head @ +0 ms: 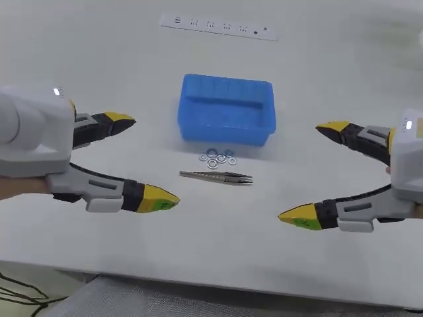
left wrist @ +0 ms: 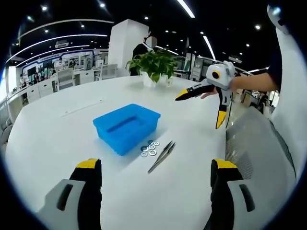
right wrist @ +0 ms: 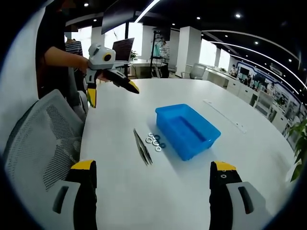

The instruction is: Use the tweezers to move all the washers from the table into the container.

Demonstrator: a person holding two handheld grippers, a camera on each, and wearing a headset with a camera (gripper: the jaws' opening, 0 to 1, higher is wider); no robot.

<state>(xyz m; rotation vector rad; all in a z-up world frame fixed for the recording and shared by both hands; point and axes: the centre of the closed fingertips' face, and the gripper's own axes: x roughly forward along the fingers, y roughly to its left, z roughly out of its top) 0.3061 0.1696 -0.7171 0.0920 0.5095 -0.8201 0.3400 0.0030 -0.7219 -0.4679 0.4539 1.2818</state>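
Blue bin [head: 227, 109] sits on white office table [head: 330, 72], washers [head: 218, 158] and tweezers [head: 216, 176] beside its near wall; left gripper [head: 153, 160], right gripper [head: 299, 172] both spread apart.

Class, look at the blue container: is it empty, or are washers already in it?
Empty. The blue container shows a bare floor; the washers lie on the table outside it, by the tweezers.
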